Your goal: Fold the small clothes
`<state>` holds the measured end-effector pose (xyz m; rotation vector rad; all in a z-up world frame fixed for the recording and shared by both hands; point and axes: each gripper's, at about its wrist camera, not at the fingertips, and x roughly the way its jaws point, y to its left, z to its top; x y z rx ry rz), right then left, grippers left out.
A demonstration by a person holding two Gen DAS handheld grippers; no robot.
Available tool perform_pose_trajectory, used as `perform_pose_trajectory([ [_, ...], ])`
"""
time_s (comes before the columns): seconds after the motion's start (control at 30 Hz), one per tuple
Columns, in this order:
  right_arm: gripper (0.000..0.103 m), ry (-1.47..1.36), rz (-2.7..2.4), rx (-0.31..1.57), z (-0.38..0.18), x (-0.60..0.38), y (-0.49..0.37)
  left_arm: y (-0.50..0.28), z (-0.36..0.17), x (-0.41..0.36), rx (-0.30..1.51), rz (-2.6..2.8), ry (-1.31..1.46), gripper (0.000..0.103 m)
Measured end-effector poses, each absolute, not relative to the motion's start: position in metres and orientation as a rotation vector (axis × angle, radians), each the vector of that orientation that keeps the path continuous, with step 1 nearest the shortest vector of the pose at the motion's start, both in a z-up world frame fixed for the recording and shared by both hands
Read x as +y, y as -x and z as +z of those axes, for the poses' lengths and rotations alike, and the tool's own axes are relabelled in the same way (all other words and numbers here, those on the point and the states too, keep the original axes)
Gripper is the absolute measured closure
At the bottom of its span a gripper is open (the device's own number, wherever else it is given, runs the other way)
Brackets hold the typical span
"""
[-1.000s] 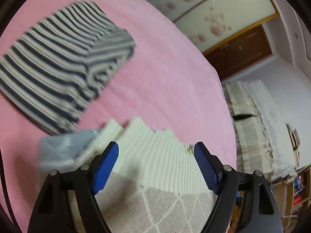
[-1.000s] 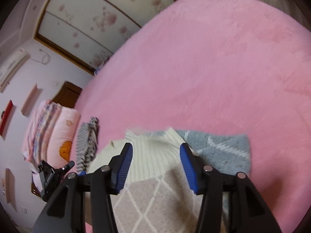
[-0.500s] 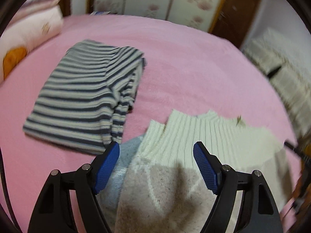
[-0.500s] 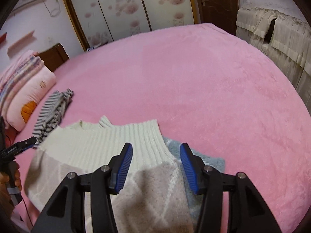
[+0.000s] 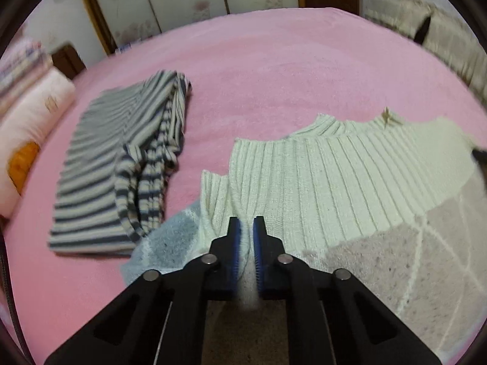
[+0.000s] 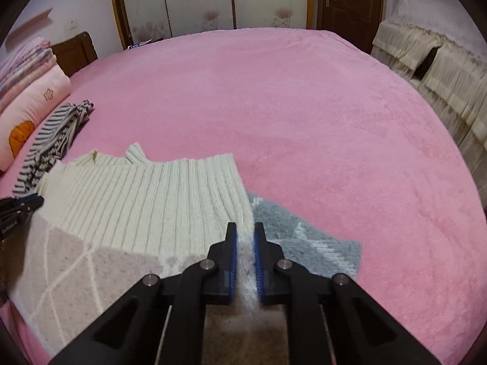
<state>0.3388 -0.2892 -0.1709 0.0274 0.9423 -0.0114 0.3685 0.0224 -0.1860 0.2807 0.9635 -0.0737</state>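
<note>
Both grippers clamped on the sweater!
The left gripper (image 5: 246, 222) pinched the sweater (image 5: 334, 176) at six o'clock; the right gripper (image 6: 245, 228), jaws closing, gripped its opposite edge on the pink bed (image 6: 304, 106), striped garment (image 5: 121, 167) at nine o'clock.

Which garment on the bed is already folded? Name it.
The navy-and-cream striped top, a compact folded bundle beside the pillow. The cream ribbed sweater lies spread out, pinched by both grippers.

1. Knitted sweater (image 5: 334, 176): cream ribbed top, beige body with white diamond lines, grey-blue sleeves.
2. Folded striped knit garment (image 5: 115, 164): navy and cream stripes.
3. Plush bed cover (image 6: 304, 106): plain pink.
4. Gripper pads (image 6: 232, 261): blue, on black frames.
</note>
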Motion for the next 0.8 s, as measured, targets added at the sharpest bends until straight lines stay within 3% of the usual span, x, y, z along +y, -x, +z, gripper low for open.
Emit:
perform_pose_trajectory([
  [0.13, 0.096, -0.048, -0.055, 0.875, -0.156, -0.295, -0.326, -0.355, -0.162, 0.048, 0.843, 0.056, -0.173, 0.101],
  [0.47, 0.096, -0.144, -0.077, 0.808, -0.14, -0.311, -0.313, -0.335, -0.155, 0.079, 0.799, 0.089, -0.12, 0.101],
  [0.8, 0.096, -0.241, -0.144, 0.894, -0.185, -0.331, -0.33, -0.361, -0.198, 0.138, 0.932, 0.281, 0.069, 0.103],
])
